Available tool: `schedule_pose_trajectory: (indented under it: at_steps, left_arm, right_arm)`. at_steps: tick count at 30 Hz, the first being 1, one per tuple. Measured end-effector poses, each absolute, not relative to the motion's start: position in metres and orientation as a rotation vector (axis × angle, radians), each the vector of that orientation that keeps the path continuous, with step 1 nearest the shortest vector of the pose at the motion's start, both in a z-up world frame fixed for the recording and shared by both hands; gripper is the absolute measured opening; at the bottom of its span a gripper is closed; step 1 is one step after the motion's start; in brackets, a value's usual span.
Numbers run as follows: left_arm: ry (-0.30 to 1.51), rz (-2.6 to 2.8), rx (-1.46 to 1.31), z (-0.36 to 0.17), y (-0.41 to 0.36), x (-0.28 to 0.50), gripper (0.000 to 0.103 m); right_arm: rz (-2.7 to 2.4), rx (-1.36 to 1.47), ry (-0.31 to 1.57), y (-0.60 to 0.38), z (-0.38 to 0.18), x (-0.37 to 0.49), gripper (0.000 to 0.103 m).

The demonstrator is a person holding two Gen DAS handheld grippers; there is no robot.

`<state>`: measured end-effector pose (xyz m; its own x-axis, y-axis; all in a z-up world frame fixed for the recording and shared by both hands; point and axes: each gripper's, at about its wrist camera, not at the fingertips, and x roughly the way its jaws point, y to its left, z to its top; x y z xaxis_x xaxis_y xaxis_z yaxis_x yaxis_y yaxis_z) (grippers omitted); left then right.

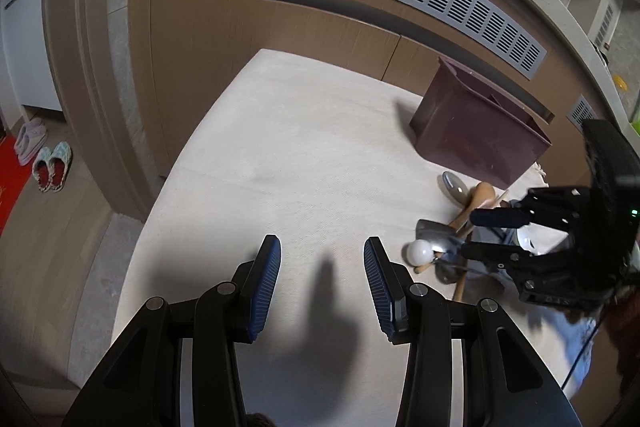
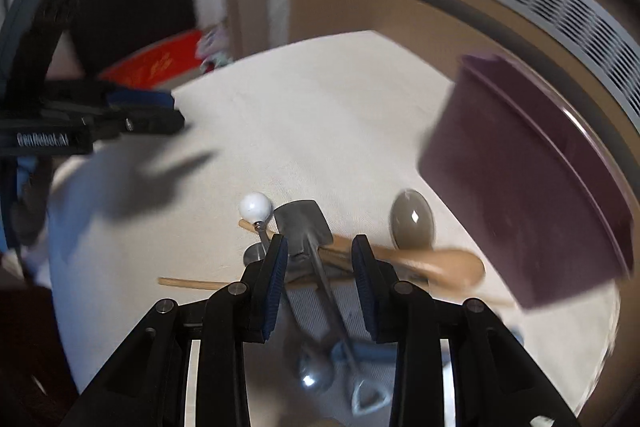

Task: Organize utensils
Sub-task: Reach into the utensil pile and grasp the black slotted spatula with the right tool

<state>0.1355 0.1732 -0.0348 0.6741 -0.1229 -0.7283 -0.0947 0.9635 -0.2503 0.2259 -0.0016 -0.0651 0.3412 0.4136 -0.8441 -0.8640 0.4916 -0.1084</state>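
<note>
Left wrist view gives me my left gripper (image 1: 322, 283) hanging over a bare stretch of the cream-clothed tabletop (image 1: 288, 155), its two blue-padded fingers (image 1: 264, 291) spread wide apart with nothing between them and only their shadow on the cloth below. Far right on the tabletop I see one dark purple bin (image 1: 480, 131), upright, with a divider visible inside its open top. Just near of it lies the heap of utensils, crossing one another. My right gripper (image 1: 470, 233) reaches in from the right over that heap, and from this side I can see its two fingers held apart. From the right wrist view, which is blurred by motion, I count in the heap one small shovel-shaped metal spoon (image 2: 303, 225), one wooden spoon (image 2: 448, 267) lying crosswise under it, one oval metal spoon bowl (image 2: 412, 219) just beside the bin (image 2: 532, 179), one utensil tipped with a white ball (image 2: 255, 207), one thin wooden stick (image 2: 188, 283), and one round metal spoon bowl (image 2: 316, 371) at the near end. The right gripper (image 2: 319, 267) sits open with a finger either side of the shovel spoon's neck; I cannot tell whether the pads touch it. At far left in that view the left gripper (image 2: 156, 113) shows as a dark blur, well apart from the heap. On the floor at far left I count two pairs of slippers (image 1: 44, 153) beside a red mat (image 1: 10, 179).
</note>
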Motion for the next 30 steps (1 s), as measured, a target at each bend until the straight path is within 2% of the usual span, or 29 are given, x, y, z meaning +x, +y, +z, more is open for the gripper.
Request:
schedule_pose_trajectory:
  at_steps: [7, 12, 14, 17, 19, 20, 24, 27, 30]
  left_arm:
    - [0.844, -0.037, -0.282, -0.037, 0.177, 0.146, 0.044]
    - [0.856, -0.046, -0.288, -0.043, 0.175, 0.149, 0.044]
    - [0.862, -0.055, -0.293, -0.045, 0.171, 0.15, 0.044]
    - [0.876, -0.085, -0.303, -0.048, 0.162, 0.149, 0.044]
    - [0.888, -0.115, -0.305, -0.051, 0.151, 0.15, 0.044]
    - [0.895, -0.13, -0.306, -0.051, 0.145, 0.151, 0.044]
    - [0.936, -0.178, -0.334, -0.057, 0.119, 0.16, 0.044]
    - [0.96, -0.182, -0.346, -0.061, 0.102, 0.168, 0.044]
    - [0.971, -0.178, -0.327, -0.065, 0.084, 0.179, 0.044]
  right_arm:
    - [0.982, -0.748, 0.868, 0.023, -0.08, 0.232, 0.032]
    - [0.995, -0.685, 0.895, 0.028, -0.078, 0.241, 0.037]
    - [0.971, -0.658, 0.915, 0.027, -0.078, 0.24, 0.036]
    - [0.925, -0.542, 0.955, 0.01, -0.072, 0.242, 0.023]
    - [0.891, -0.434, 0.955, -0.01, -0.06, 0.244, 0.006]
    - [0.851, -0.382, 0.958, -0.023, -0.055, 0.246, 0.005]
    - [0.725, -0.304, 0.937, -0.07, -0.049, 0.241, 0.005]
    - [0.655, -0.265, 0.94, -0.104, -0.054, 0.229, 0.012]
    - [0.649, -0.261, 0.919, -0.123, -0.056, 0.21, 0.013]
